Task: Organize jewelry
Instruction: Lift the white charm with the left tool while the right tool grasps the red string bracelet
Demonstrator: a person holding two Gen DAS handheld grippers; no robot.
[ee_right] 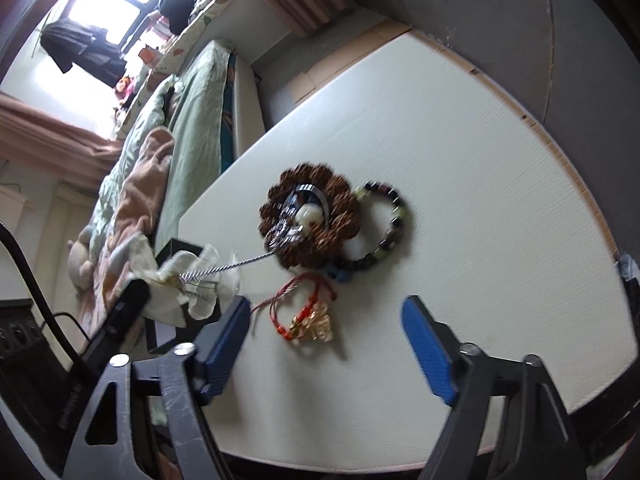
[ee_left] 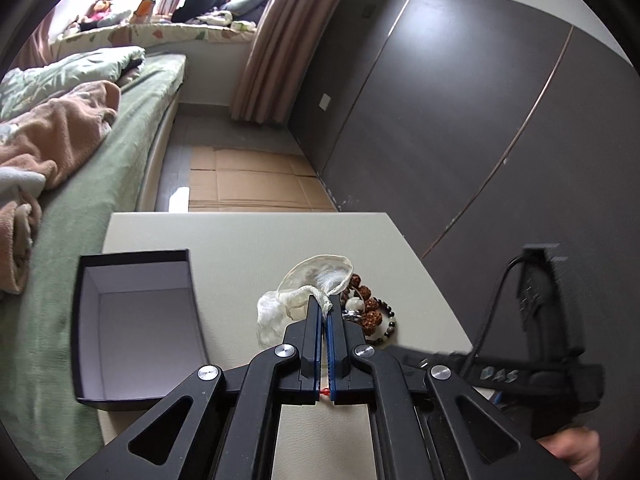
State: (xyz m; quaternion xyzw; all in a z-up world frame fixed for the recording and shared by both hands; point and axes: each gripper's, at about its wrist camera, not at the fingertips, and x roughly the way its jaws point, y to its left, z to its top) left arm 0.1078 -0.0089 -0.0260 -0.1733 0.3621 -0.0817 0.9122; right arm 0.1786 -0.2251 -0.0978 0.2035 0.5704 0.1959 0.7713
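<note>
The left gripper [ee_left: 324,312] was clenched on the drawstring edge of a sheer white pouch [ee_left: 316,280], whose mouth opened away from the wrist camera, its long axis running ahead and a little right. From the right wrist view a silver chain [ee_right: 236,266] stretched from the pouch [ee_right: 188,284] across to the jewelry pile, lying roughly left to right. The right gripper [ee_right: 326,344] stood released, jaws wide, above a red cord bracelet [ee_right: 304,312] with gold charms. Just beyond lay a brown seed-bead bracelet [ee_right: 312,216] ringing a white bead, touching a dark mixed-bead bracelet [ee_right: 384,224]. All sat on a cream table [ee_right: 480,160]. An open black box [ee_left: 136,328] stood at the table's left edge, beside a bed [ee_left: 120,140] with green sheets. A dark wardrobe [ee_left: 460,120] ran along the right. The table's far and right parts were bare.
</note>
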